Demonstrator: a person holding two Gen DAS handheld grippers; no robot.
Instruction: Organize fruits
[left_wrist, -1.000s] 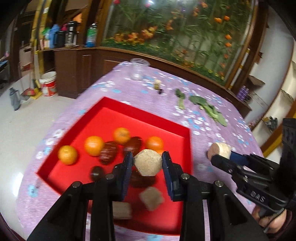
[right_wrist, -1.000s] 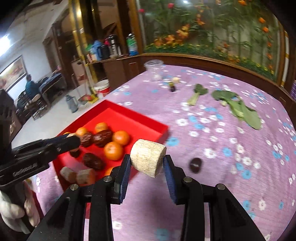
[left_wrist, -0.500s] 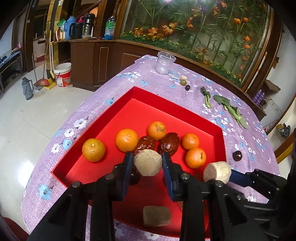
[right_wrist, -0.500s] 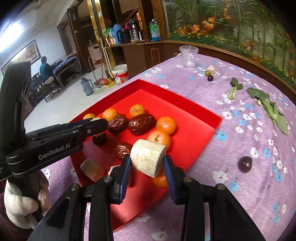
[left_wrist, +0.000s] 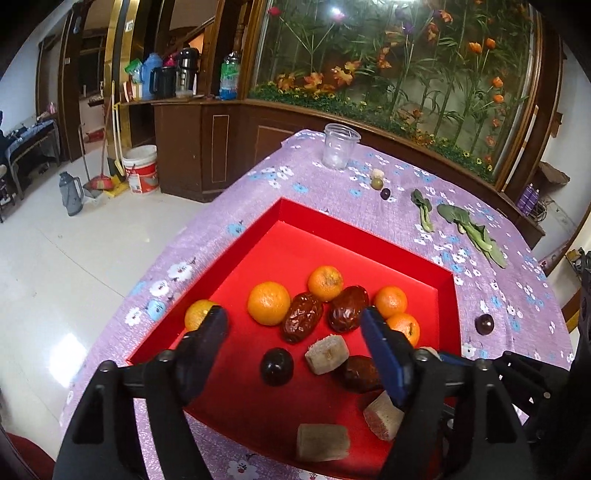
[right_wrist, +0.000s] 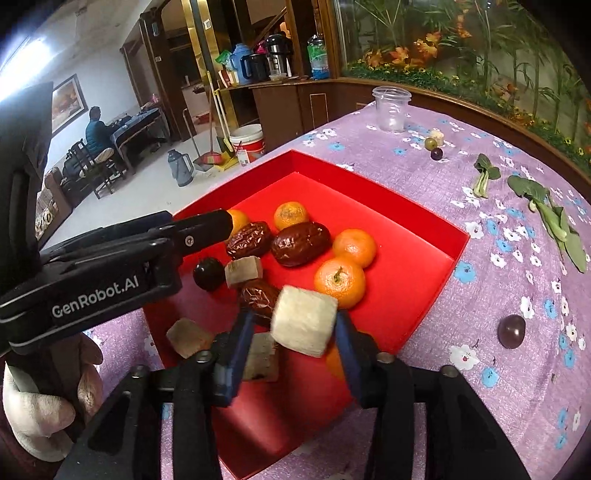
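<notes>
letting go over the tray (left_wrist: 369, 236) was the step in hand, and you had both grippers at it. your left gripper (left_wrist: 295, 332) stood wide, its jaws just opened, nothing between them; the tan chunk (left_wrist: 327, 354) it hung over lay on the tray floor beside a dark plum (left_wrist: 276, 366) and a date (left_wrist: 301, 322). your right gripper (right_wrist: 295, 332) had just been opening too, with a pale block (right_wrist: 303, 320) between its jaws, tilted, over the near part of the tray. from the right wrist view a gap showed on the left pad side, so i judged the block freed or nearly so, not gripped.

to do this well, you needed the right gripper low and over bare red floor, not over the date (right_wrist: 258, 295) and orange (right_wrist: 340, 282) just beyond it, so the block would not bounce or roll off them. opening fully before lifting mattered, since a corner could catch on a pad. lifting straight away, clear of the other gripper, would have spared the settled pieces.

a plum (right_wrist: 511, 331) lay on the surface outside the tray, near its right wall; that looked the likely next pick.
</notes>
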